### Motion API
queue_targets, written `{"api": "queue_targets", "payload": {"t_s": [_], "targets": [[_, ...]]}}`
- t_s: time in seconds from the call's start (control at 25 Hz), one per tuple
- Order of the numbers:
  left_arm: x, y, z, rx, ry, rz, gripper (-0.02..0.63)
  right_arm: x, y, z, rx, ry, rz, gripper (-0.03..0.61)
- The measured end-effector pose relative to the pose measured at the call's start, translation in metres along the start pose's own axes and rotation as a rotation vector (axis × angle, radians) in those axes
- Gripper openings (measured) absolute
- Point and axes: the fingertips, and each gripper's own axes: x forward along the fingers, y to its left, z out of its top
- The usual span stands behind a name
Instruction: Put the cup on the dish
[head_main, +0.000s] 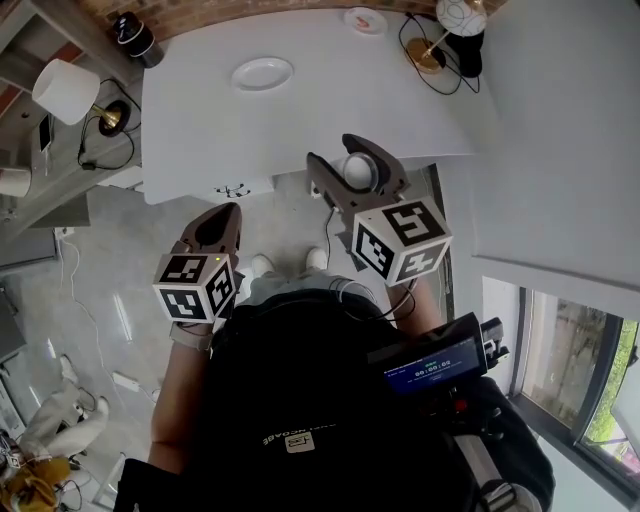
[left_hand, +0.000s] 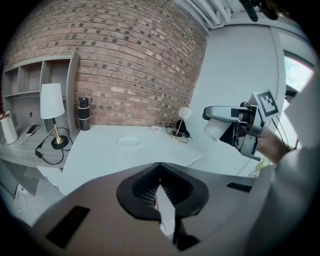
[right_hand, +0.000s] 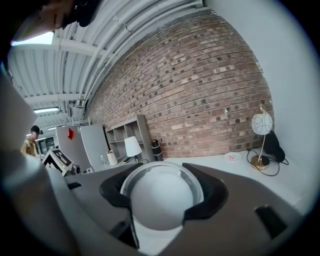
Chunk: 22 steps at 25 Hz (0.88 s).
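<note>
A white dish (head_main: 262, 73) lies on the white table (head_main: 200, 130), toward its far side; the left gripper view shows the dish (left_hand: 129, 141) too. My right gripper (head_main: 346, 162) is shut on a clear plastic cup (head_main: 361, 174), held in the air over the table's near edge. In the right gripper view the cup (right_hand: 162, 197) fills the space between the jaws of the right gripper (right_hand: 162, 192). The left gripper (head_main: 222, 218) hangs lower and to the left, off the table, shut with nothing in it. The left gripper view shows the cup (left_hand: 216, 129) to the right.
A small saucer (head_main: 365, 20) and a globe lamp with a gold base (head_main: 432, 52) stand at the table's far right. A black bottle (head_main: 134, 36) is at the far left corner. A white shade lamp (head_main: 66, 90) sits on a side shelf.
</note>
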Motion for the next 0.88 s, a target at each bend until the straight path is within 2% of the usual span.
{"api": "queue_targets", "payload": {"t_s": [0.56,0.88], "targets": [[-0.009,0.02,-0.003,-0.007,-0.006,-0.018,0.005,0.006,0.012,-0.001,0.024,-0.004,-0.024,0.249],[-0.027,0.049,0.004,-0.036,-0.064,-0.066,0.005,0.022,0.029,0.004,0.031,-0.022,-0.072,0.249]]}}
